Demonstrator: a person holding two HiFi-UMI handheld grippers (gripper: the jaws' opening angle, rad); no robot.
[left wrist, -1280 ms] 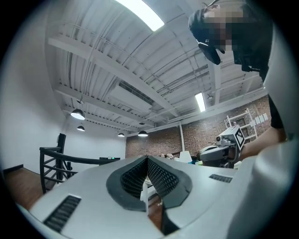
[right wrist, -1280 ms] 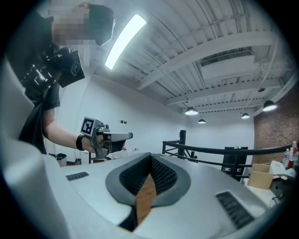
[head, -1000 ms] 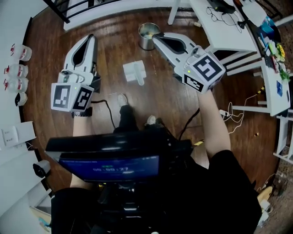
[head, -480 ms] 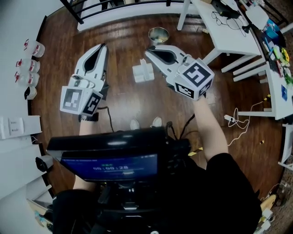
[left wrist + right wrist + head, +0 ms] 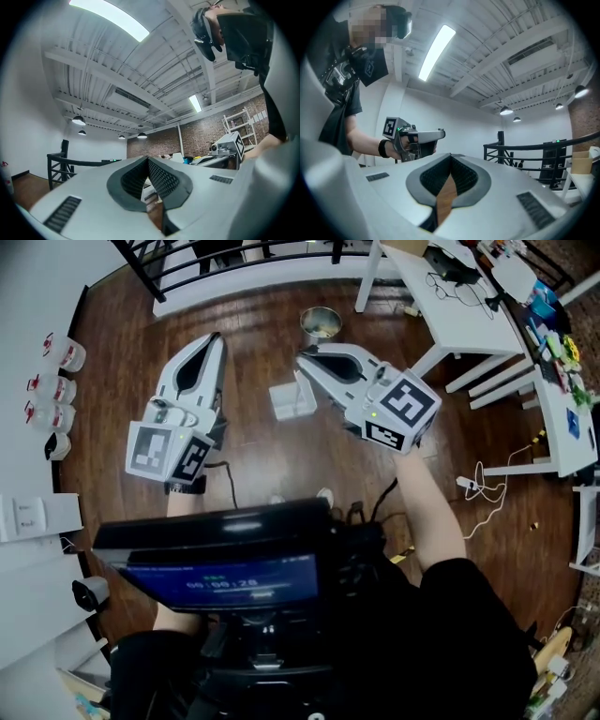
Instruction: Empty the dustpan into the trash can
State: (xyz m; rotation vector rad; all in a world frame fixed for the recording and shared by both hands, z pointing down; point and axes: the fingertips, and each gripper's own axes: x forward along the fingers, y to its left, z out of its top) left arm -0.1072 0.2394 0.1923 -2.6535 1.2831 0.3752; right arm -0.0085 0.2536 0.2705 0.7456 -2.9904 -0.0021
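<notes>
head view: dustpan [image 5: 289, 399] on floor, untouched; trash can [image 5: 321, 324] just beyond. left gripper [image 5: 215, 337] and right gripper [image 5: 302, 359] held above, clear of both.
left gripper view: jaws closed, nothing between.
right gripper view: same, closed, empty.
step looks like approach; next move needs jaws opened, then lowered onto dustpan handle.

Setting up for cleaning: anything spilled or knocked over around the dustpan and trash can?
Nothing stands out. The white dustpan lies on the wood floor, apart from the upright metal trash can; no spill shows around them. Loose cables trail near the white table.
</notes>
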